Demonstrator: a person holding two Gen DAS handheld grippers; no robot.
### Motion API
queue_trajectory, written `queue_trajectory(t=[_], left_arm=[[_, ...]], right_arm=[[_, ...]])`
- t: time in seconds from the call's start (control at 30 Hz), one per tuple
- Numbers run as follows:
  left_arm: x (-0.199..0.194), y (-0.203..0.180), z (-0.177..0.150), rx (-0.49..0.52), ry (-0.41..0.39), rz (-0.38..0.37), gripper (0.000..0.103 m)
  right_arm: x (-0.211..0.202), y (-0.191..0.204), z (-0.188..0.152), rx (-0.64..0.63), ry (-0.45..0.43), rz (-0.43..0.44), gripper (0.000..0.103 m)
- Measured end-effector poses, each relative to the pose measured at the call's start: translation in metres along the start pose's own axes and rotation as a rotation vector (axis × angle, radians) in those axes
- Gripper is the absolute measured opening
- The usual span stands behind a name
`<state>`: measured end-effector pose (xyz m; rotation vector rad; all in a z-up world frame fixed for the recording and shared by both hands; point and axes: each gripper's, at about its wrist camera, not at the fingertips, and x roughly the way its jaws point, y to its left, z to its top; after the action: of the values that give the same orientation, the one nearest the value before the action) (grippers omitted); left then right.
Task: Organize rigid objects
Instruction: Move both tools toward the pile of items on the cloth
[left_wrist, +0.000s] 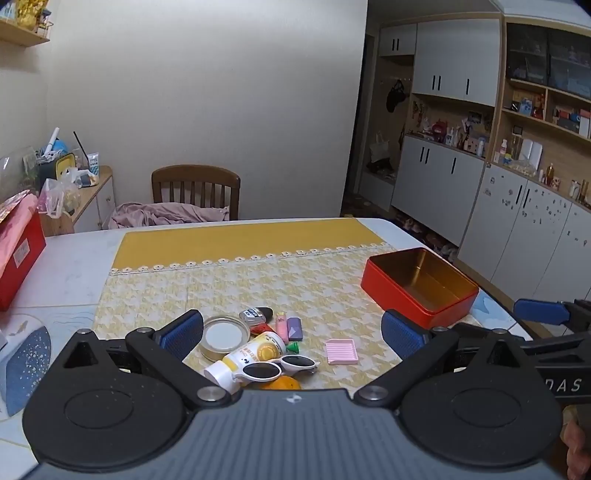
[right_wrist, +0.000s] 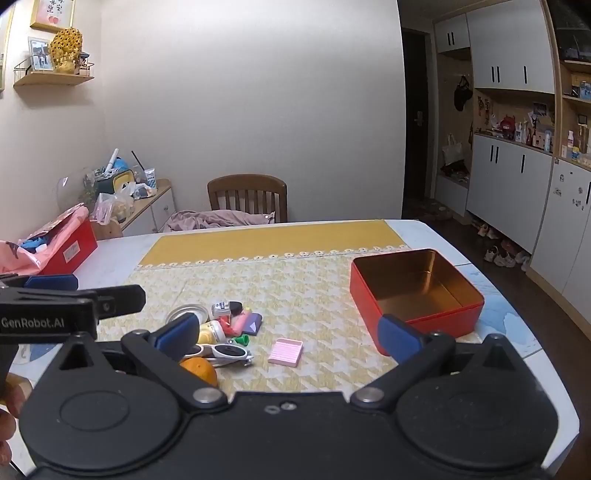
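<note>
Both of your grippers hang above the near edge of the table with nothing between their ribbed blue pads: the left gripper (left_wrist: 291, 334) and the right gripper (right_wrist: 288, 334) each stand spread wide. To your right sits the red tin box (right_wrist: 417, 291), a rectangular metal box, glossy outside and coppery inside, standing empty on the woven yellow houndstooth cloth (right_wrist: 306, 291). The pile of small rigid objects (left_wrist: 258, 343) lies to its left, well apart: a round tin lid (left_wrist: 225, 336), a squat cream bottle (left_wrist: 247, 360), white-framed sunglasses (left_wrist: 280, 367), and a ridged pink tray (left_wrist: 341, 351) just beside. An orange (right_wrist: 199, 370) is half hidden behind your gripper body.
</note>
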<state>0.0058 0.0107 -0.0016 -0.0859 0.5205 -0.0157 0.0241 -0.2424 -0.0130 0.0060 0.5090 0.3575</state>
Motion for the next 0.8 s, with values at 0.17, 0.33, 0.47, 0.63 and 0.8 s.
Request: queue_trajectory(t=[0.17,0.33,0.47,0.63,0.8], left_arm=[[-0.003,0.003,0.001,0.006,-0.015,0.029,0.103],[-0.004,0.008,0.002,-0.017,-0.029,0.030,0.103],[-0.004,0.011,0.003,-0.029,-0.031,0.026,0.103],[-0.005,0.011,0.002,-0.012,-0.041,0.026,0.103],[-0.007,0.011,0.000,0.004,-0.061,0.048,0.103]], right_arm=[[0.000,0.001,0.000,0.001,-0.006,0.006,0.103],[0.000,0.001,0.001,0.003,-0.003,0.011,0.103],[0.001,0.001,0.001,0.005,-0.005,0.016,0.103],[0.000,0.000,0.001,0.009,-0.009,0.018,0.103],[0.001,0.000,0.000,0.013,-0.008,0.026,0.103]])
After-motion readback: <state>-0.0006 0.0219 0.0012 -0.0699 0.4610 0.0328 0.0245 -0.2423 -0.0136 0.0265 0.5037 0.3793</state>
